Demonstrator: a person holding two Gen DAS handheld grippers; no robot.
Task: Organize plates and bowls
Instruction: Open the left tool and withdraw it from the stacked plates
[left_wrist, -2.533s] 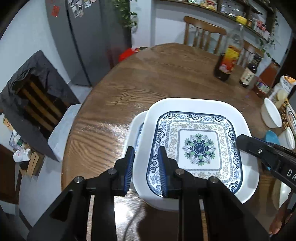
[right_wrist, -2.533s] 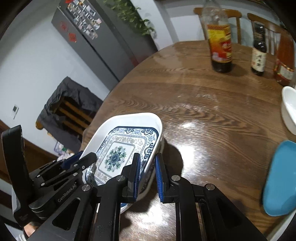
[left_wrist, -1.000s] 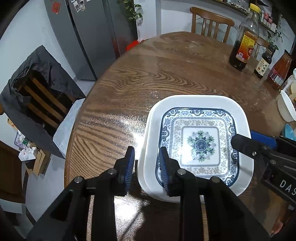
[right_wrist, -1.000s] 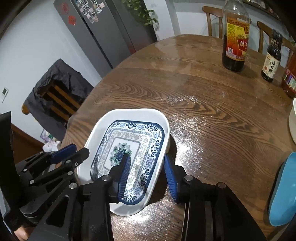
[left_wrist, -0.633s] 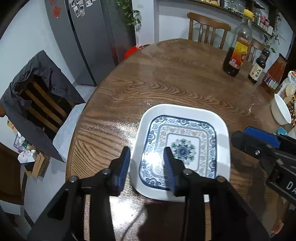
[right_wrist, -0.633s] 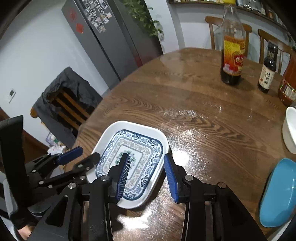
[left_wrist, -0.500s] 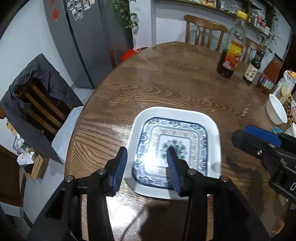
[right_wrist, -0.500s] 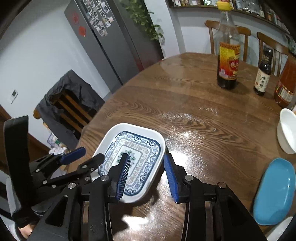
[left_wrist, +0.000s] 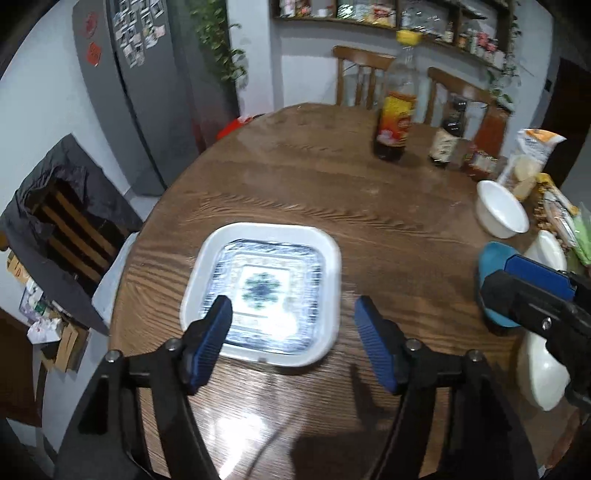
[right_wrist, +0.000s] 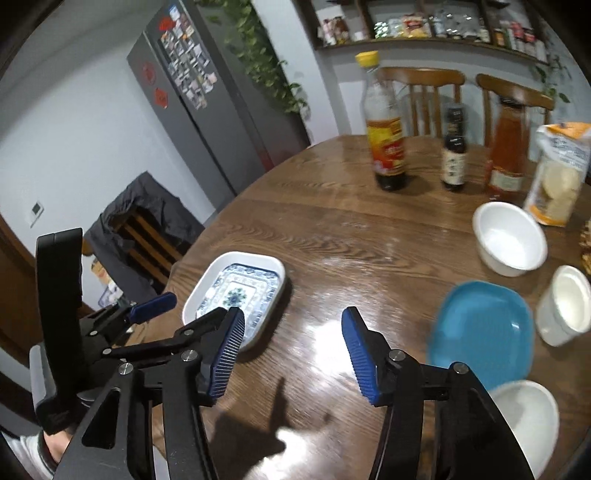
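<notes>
The patterned plate (left_wrist: 264, 286) lies flat near the left edge of the surface (left_wrist: 295, 184), seemingly nested on a second white one, though blur hides the seam; it looks put there to start a stack away from the clutter. The left claw (left_wrist: 291, 343) hangs above its near rim, jaws just opened wide, nothing between them. The right claw (right_wrist: 291, 350) has also just spread and is empty, over bare wood between the plate (right_wrist: 236, 291) and the blue plate (right_wrist: 484, 328). The blue plate and the white bowls (right_wrist: 509, 236) sit along the right edge beside bottles (right_wrist: 386, 122) and a snack bag (right_wrist: 557, 173), not yet gathered. With both claws free, the blue plate looks the likely next pick for the right one
</notes>
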